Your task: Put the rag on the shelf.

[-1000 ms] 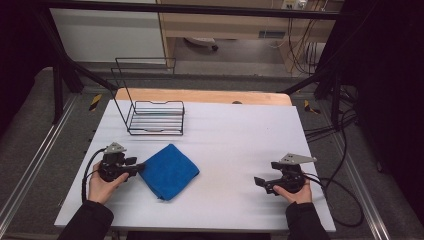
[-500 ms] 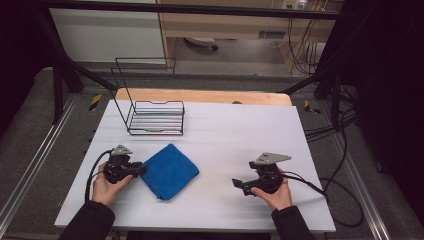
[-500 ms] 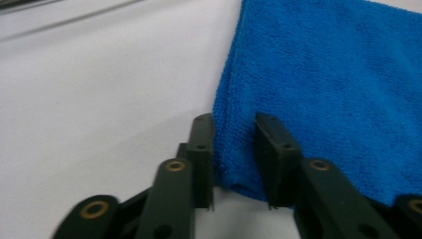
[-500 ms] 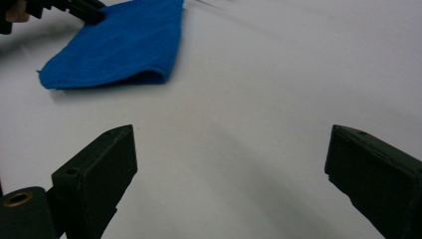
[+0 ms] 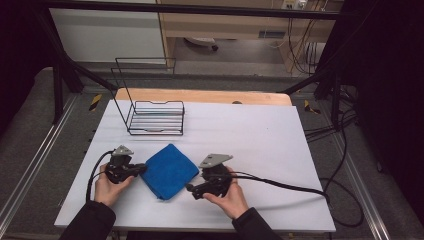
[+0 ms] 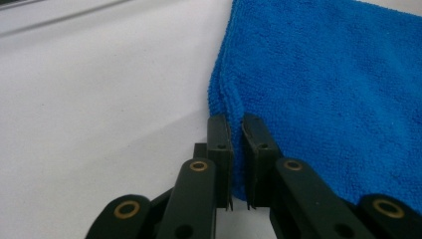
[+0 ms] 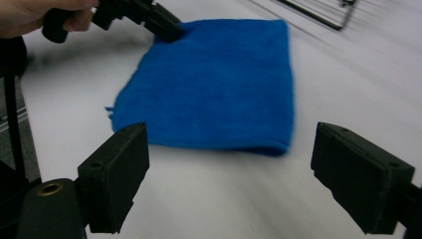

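Blue cloth — corners toward both grippers

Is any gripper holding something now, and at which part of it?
The left gripper pinches the blue cloth at its edge. The right gripper is open and holds nothing.

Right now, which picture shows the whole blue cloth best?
The high view: the blue cloth lies whole on the table, between both grippers. The right gripper view shows most of it, a bit blurred. The left gripper view shows just one edge up close, pinched by the left gripper.
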`<move>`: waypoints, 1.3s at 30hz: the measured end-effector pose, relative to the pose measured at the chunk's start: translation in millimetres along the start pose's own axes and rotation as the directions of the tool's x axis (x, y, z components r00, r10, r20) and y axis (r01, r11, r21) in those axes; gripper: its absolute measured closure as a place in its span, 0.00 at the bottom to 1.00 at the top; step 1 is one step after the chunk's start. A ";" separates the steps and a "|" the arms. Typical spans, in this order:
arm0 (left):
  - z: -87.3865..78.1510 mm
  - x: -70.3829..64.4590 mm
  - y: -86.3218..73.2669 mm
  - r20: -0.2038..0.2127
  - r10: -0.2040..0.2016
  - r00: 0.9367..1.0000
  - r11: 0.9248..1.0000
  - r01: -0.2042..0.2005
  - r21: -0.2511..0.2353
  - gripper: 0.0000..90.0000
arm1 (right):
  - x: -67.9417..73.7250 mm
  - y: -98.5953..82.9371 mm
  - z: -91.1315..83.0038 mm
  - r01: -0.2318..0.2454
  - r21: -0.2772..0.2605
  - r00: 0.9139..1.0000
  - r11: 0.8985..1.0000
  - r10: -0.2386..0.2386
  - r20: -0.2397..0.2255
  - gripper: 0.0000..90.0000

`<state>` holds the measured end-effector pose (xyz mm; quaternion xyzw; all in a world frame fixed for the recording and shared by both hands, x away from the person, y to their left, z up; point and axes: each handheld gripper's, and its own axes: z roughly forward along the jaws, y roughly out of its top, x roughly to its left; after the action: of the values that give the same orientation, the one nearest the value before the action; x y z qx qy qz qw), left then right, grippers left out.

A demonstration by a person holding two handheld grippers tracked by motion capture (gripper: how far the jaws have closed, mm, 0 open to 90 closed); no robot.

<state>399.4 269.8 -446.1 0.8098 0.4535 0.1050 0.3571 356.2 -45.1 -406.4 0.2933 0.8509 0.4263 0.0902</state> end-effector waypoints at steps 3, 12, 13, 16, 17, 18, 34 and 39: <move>0.1 -0.8 0.0 -0.007 0.008 1.000 1.000 -0.008 0.000 0.93 | 13.7 7.1 19.2 0.022 0.020 1.000 1.000 -0.021 -0.021 0.26; 0.3 -1.5 0.2 -0.010 0.012 1.000 1.000 -0.012 0.001 0.93 | 48.2 11.6 64.5 0.093 0.095 0.993 0.991 -0.086 -0.081 0.45; 0.2 -1.4 0.2 -0.009 0.013 1.000 1.000 -0.013 0.002 0.93 | 51.1 11.4 68.6 0.103 0.101 0.992 0.990 -0.095 -0.084 0.47; 0.2 -1.3 0.2 -0.010 0.010 1.000 1.000 -0.010 0.002 0.93 | 56.2 10.8 75.2 0.113 0.104 0.991 0.988 -0.103 -0.091 0.49; 0.2 -1.3 0.2 -0.009 0.010 1.000 1.000 -0.010 0.002 0.93 | 59.6 10.0 80.4 0.123 0.116 0.990 0.986 -0.114 -0.082 0.49; 0.2 -1.2 0.2 -0.010 0.010 1.000 1.000 -0.010 0.002 0.93 | 59.6 10.0 80.4 0.123 0.116 0.990 0.986 -0.114 -0.082 0.49; -0.5 -0.6 0.6 -0.007 -0.019 1.000 1.000 0.019 0.001 0.93 | 61.6 4.9 84.6 0.243 0.136 0.970 0.961 -0.244 -0.008 0.72; -0.8 0.5 0.5 -0.001 -0.030 1.000 1.000 0.030 0.000 0.93 | 60.0 5.7 84.6 0.253 0.140 0.967 0.957 -0.257 0.006 0.83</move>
<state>399.7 270.4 -445.2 0.8029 0.4656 0.1001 0.3586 344.0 49.0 -448.6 0.1920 0.9079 0.3477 0.1343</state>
